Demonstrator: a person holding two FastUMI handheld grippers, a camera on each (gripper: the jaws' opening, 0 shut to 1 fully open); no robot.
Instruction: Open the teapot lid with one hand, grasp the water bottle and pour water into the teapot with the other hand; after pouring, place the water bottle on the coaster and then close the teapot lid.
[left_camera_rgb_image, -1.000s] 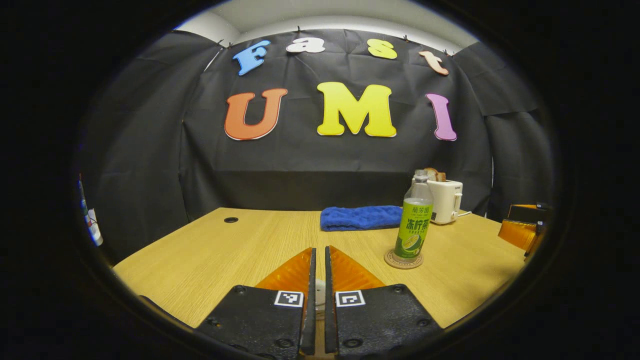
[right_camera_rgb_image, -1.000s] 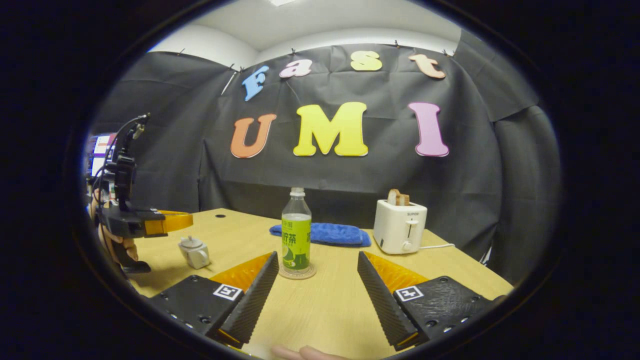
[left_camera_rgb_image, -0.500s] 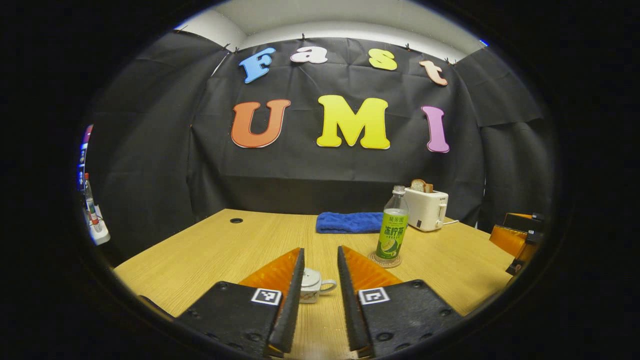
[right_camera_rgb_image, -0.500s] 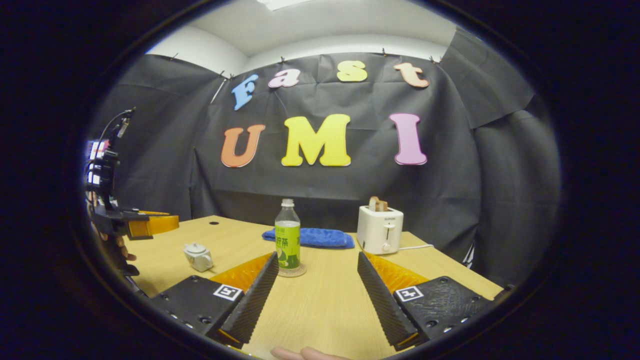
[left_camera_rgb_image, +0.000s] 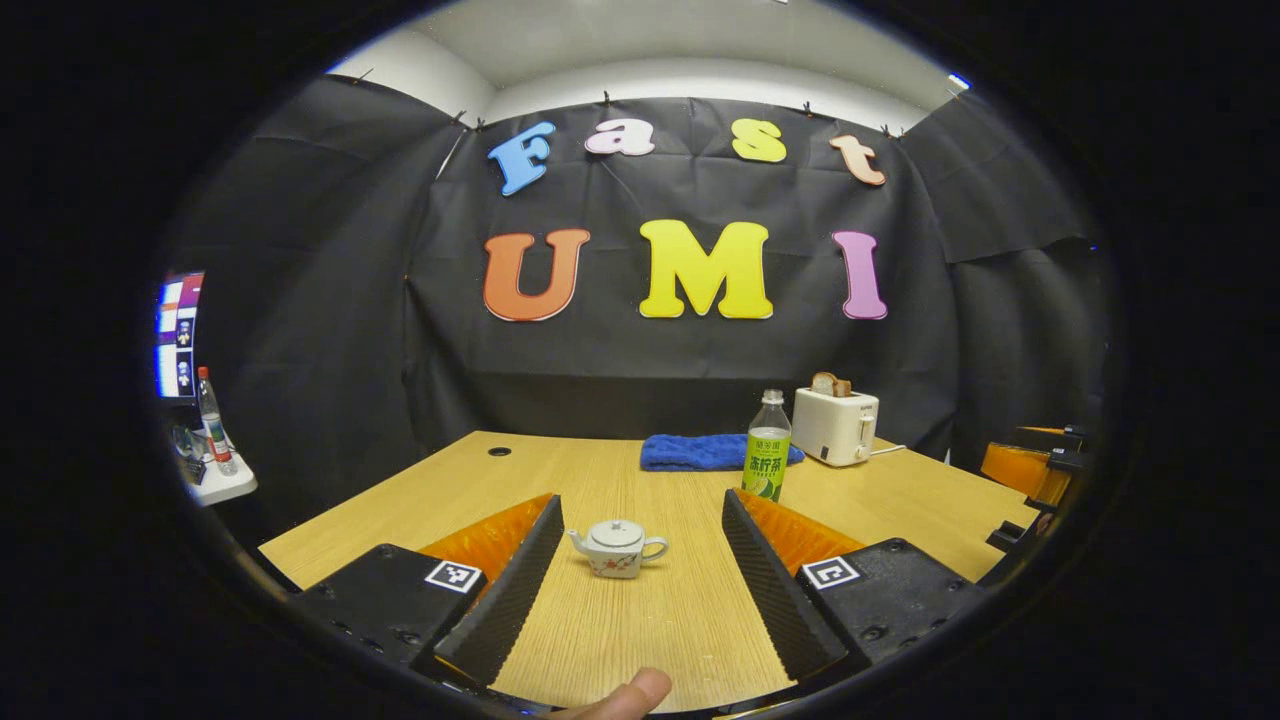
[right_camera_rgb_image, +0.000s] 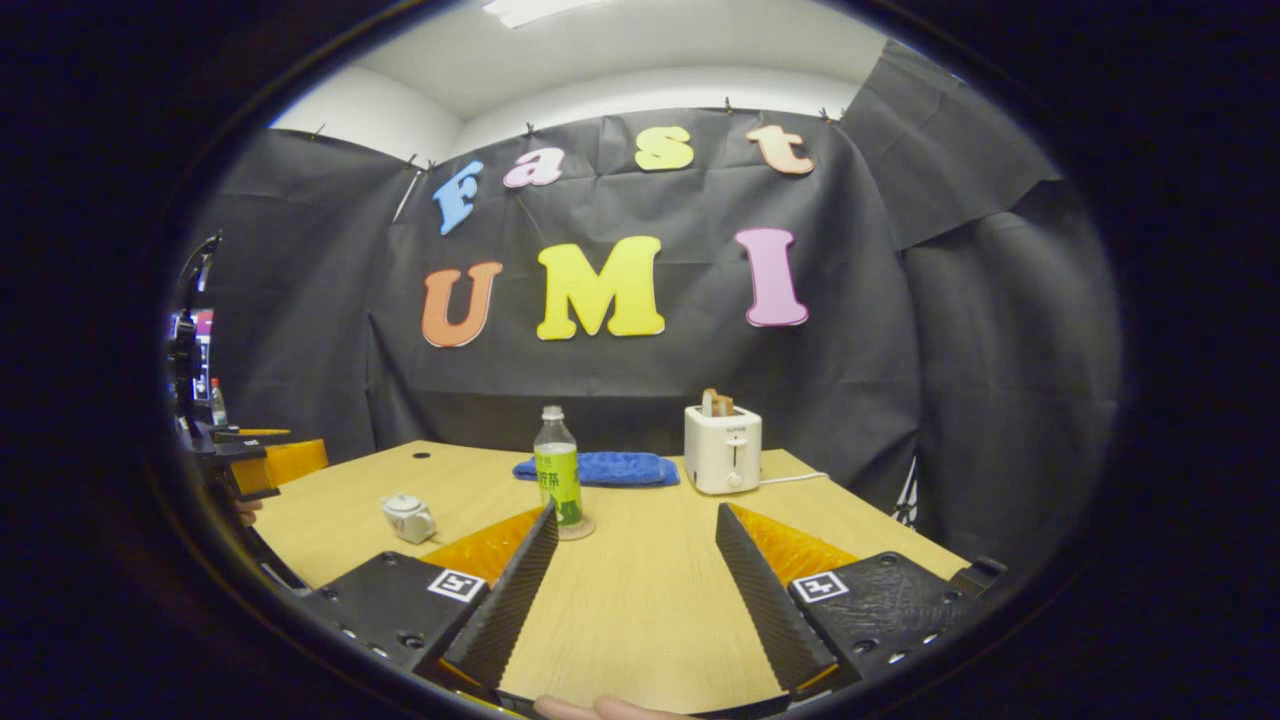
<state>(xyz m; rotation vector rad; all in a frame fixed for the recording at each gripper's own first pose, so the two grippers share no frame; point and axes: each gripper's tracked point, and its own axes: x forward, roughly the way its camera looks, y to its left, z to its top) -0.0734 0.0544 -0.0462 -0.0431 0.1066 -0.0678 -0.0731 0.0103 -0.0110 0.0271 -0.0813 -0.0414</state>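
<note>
A small white teapot (left_camera_rgb_image: 617, 548) stands on the wooden table (left_camera_rgb_image: 640, 640) with its lid on, spout to the left in the left gripper view. My left gripper (left_camera_rgb_image: 640, 497) is open, its fingers on either side of the teapot and short of it. A clear bottle with a green label (left_camera_rgb_image: 766, 460) stands upright farther back on the right. In the right gripper view the bottle (right_camera_rgb_image: 557, 480) sits on a round coaster (right_camera_rgb_image: 580, 530), with the teapot (right_camera_rgb_image: 408, 517) to its left. My right gripper (right_camera_rgb_image: 636, 510) is open and holds nothing, well back from the bottle.
A blue folded towel (left_camera_rgb_image: 710, 452) and a white toaster (left_camera_rgb_image: 835, 425) with bread in it stand along the table's far edge. A cable hole (left_camera_rgb_image: 499, 451) is at the far left. The right gripper (left_camera_rgb_image: 1030, 465) shows at the right edge, the left gripper (right_camera_rgb_image: 255, 462) at the left edge.
My left gripper went from shut on the teapot's lid knob to wide open and drew back from the teapot. The right gripper also drew back, still open.
</note>
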